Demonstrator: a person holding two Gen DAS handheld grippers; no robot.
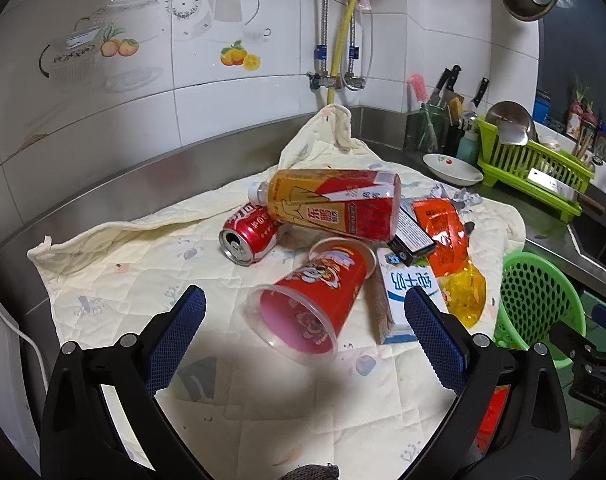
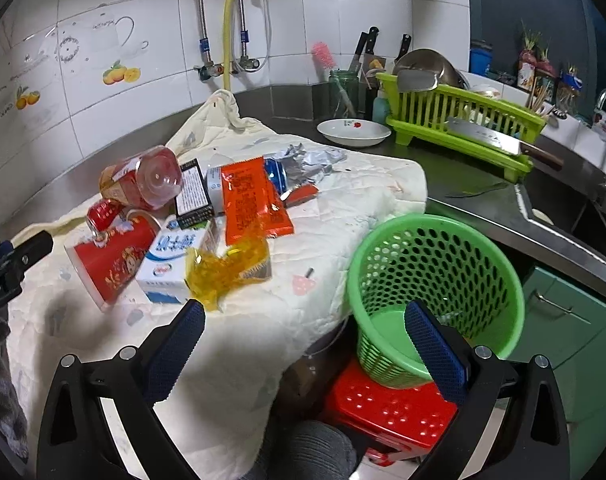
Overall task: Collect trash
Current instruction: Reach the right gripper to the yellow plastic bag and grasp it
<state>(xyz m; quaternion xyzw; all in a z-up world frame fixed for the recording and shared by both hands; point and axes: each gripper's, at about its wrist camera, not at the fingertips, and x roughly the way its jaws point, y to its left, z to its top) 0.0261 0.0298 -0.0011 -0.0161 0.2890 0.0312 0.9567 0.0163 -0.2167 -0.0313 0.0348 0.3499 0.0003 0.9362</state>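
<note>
Trash lies piled on a cream quilted cloth (image 1: 123,264): a red paper cup (image 1: 315,300) on its side, a red can (image 1: 249,236), an orange drink bottle (image 1: 339,204), a white-blue milk carton (image 1: 399,292), a black box (image 1: 413,236) and orange wrappers (image 1: 443,232). My left gripper (image 1: 305,314) hangs open just before the cup's mouth, holding nothing. My right gripper (image 2: 305,318) is open and empty, over the cloth's edge beside the green perforated basket (image 2: 435,280). The cup (image 2: 111,260), carton (image 2: 175,260) and yellow wrapper (image 2: 227,268) show in the right wrist view.
The basket stands on a red stool (image 2: 387,412) below the counter edge. Behind are a white dish (image 2: 353,132), a green dish rack (image 2: 463,120) with a cleaver (image 2: 491,136), a knife jar (image 2: 343,92) and wall pipes (image 2: 223,40). A sink lies at far right.
</note>
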